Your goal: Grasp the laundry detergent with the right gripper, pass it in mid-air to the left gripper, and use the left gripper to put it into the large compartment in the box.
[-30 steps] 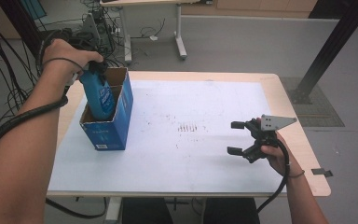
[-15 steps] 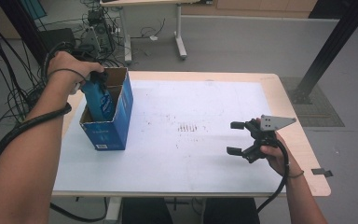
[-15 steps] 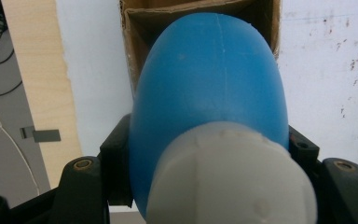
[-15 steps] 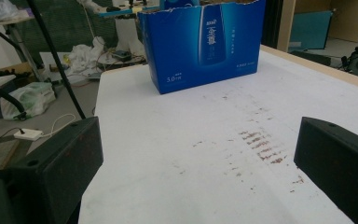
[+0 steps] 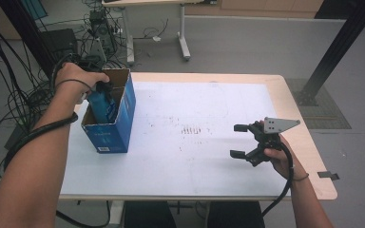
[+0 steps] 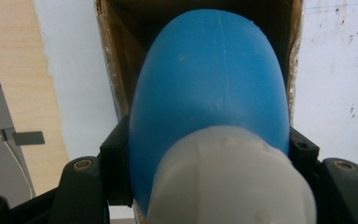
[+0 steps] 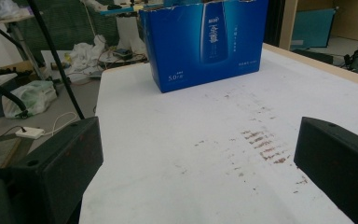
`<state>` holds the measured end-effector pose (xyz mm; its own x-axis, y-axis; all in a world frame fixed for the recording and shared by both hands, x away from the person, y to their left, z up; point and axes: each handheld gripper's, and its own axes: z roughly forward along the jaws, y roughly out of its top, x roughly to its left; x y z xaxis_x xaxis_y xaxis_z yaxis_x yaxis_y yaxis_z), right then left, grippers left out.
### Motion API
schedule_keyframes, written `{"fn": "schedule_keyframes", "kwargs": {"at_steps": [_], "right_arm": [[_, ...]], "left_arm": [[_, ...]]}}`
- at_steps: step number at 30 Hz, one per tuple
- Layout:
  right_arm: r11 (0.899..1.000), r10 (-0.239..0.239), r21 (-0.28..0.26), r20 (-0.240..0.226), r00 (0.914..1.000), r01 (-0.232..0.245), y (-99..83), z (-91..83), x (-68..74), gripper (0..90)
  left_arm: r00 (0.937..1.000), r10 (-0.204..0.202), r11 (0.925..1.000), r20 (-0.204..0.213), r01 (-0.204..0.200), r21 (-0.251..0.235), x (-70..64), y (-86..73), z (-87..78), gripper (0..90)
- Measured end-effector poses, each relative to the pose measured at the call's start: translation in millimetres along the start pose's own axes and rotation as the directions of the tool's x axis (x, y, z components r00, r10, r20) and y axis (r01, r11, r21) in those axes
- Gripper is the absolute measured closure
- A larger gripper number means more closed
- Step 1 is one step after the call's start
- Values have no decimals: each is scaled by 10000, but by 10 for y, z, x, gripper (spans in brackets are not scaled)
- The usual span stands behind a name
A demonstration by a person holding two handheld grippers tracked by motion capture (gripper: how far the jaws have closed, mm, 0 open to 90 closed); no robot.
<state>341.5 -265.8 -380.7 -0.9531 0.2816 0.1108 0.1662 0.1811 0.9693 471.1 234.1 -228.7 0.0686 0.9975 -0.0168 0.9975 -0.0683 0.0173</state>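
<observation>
Left gripper view — bottle (image 6: 209, 93) between claw (image 6: 205, 158) jaws.

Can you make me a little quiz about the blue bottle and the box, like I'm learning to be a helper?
1. True or false: the left gripper has its jaws shut on the blue bottle.
2. Where is the bottle's lower end? A) lying flat on the white table cover, B) inside the open blue box, C) in the right gripper.
3. Fill in: the right gripper hangs over the table with its jaws ____ and nothing between them.

Key
1. True: a jaw presses each side of the bottle just above its white cap.
2. B.
3. Open.
</observation>
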Motion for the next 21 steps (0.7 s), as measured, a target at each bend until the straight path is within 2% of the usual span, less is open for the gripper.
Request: {"fn": "schedule_keyframes", "kwargs": {"at_steps": [11,21], "right_arm": [[10000,38,68,-10,10000,-38,-2,13,-2,10],[10000,32,88,-47,10000,-32,-5,24,0,10]], "left_arm": [[9999,-70,9996,109,67,269,2,-6,210,376],[9999,-49,9990,136,43,447,-20,-22,318,376]]}}
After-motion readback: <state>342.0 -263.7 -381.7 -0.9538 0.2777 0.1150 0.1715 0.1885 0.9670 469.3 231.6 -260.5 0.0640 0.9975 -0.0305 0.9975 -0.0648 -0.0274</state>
